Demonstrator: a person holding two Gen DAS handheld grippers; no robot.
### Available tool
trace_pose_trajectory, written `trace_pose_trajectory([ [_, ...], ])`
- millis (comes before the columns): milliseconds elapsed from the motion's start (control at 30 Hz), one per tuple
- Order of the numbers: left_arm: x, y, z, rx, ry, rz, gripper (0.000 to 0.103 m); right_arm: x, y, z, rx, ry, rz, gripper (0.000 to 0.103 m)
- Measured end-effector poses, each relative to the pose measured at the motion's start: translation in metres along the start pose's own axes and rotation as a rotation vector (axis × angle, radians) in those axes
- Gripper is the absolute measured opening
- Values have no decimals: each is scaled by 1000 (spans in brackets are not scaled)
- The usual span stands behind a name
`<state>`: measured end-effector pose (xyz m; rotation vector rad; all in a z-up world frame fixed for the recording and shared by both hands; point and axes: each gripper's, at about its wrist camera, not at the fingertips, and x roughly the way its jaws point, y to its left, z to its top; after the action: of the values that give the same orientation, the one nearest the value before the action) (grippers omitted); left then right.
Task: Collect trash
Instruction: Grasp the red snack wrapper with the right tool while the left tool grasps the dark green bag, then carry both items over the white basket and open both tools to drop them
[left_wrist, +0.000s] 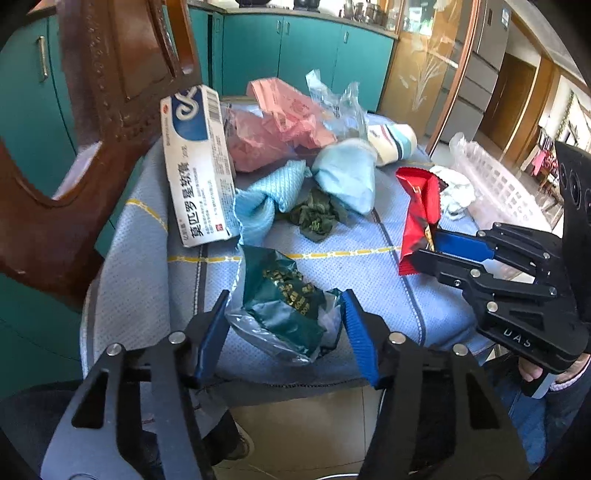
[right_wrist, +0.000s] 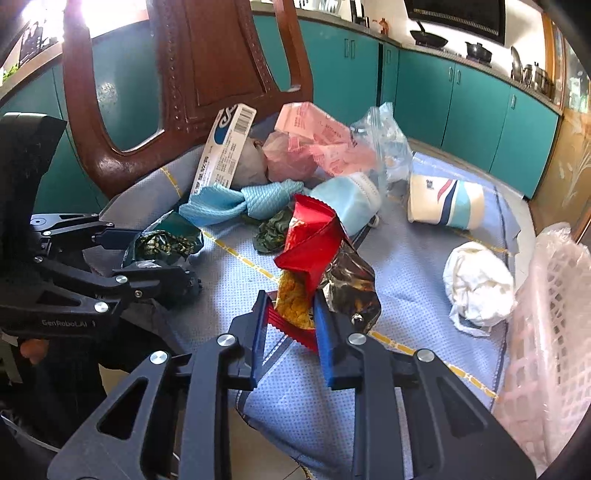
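Two grippers work over a chair seat covered with a blue cloth (right_wrist: 417, 280). The right gripper (right_wrist: 290, 321) has its jaws clamped on the lower end of a red snack wrapper (right_wrist: 314, 236), near the seat's front edge. The left gripper (left_wrist: 286, 325) has its jaws on both sides of a green foil bag (left_wrist: 284, 299) at the front edge; I cannot tell if the pads press it.
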<state>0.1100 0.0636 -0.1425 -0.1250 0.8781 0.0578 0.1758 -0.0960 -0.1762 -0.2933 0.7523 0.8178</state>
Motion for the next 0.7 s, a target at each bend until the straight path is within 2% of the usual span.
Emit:
trace_pose_trajectory([
  [133,-20,-3,2,23,-68,24,60,-16,2,1,-7,-44,-28,24],
  [333,-44,-5,10,17,-165,18,60,-31,-10,2,39,-102,-60,22],
  [700,-57,-11,15,15,-211,6,60,-53,-32,4,128,-206,-125,20],
])
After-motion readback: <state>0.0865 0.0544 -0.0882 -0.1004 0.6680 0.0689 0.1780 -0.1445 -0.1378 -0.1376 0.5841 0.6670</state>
